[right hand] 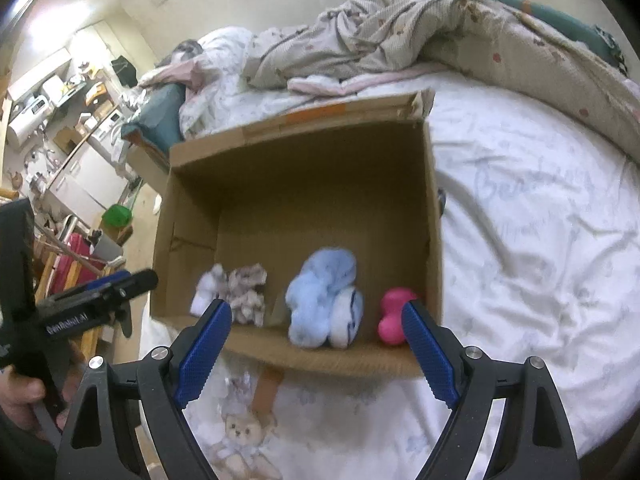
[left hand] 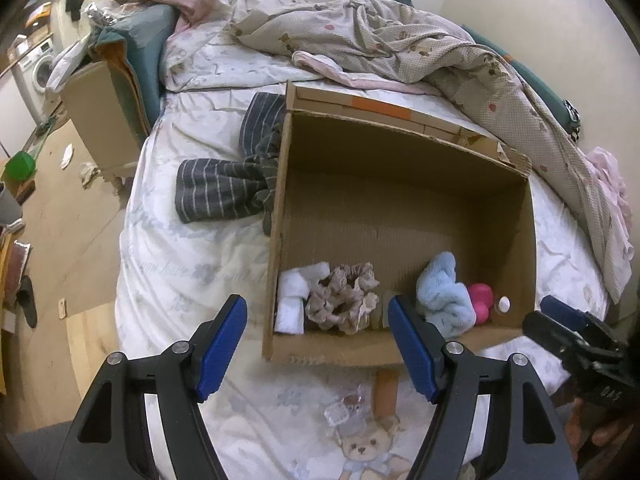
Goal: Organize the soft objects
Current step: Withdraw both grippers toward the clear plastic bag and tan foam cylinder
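On the bed with the white printed sheet (left hand: 180,264) stands the open brown cardboard box (left hand: 400,200). Left of its wall lies the grey striped knitted cloth (left hand: 224,192), its long axis going across toward the box. I judge this is your next thing, and your left gripper (left hand: 316,344) is the nearer one; the cloth lies ahead and to the left of it. Along the near wall inside the box sit the fluffy light-blue cloth (right hand: 320,296) and the beige ruffled scrunchie (left hand: 340,300). Your right gripper (right hand: 316,344) hangs over these. Both jaws are spread wide and hold nothing.
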